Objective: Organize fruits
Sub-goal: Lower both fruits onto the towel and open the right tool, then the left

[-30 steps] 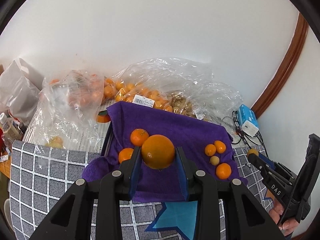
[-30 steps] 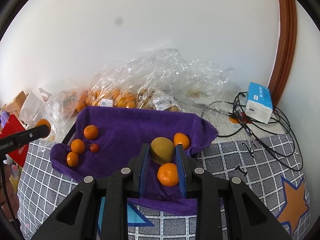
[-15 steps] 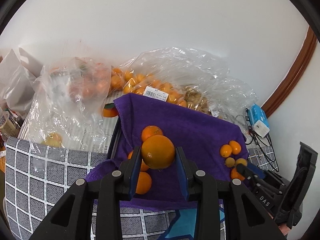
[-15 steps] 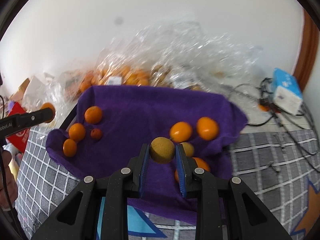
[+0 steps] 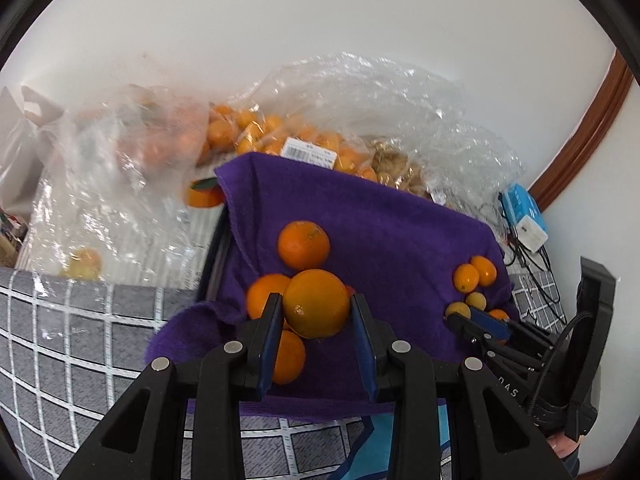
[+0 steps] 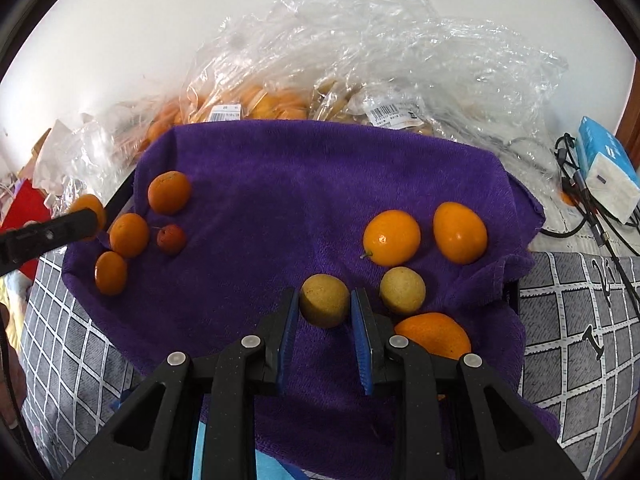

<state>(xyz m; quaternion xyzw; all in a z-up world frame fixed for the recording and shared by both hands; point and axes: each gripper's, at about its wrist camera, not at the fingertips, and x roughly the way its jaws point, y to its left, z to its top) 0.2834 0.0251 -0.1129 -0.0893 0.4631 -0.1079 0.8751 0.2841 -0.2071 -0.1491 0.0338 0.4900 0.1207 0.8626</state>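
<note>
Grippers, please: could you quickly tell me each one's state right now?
Left gripper: closed on a large orange.
Right gripper: closed on a yellowish-brown round fruit.

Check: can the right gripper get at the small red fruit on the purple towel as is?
Probably not yet. The right gripper is shut on a yellow-brown fruit; the small red fruit lies uncovered beside an orange.

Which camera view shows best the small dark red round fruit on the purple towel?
The right wrist view: the small dark red round fruit lies unobstructed on the purple towel. In the left wrist view, only a red sliver shows behind the big orange.
</note>
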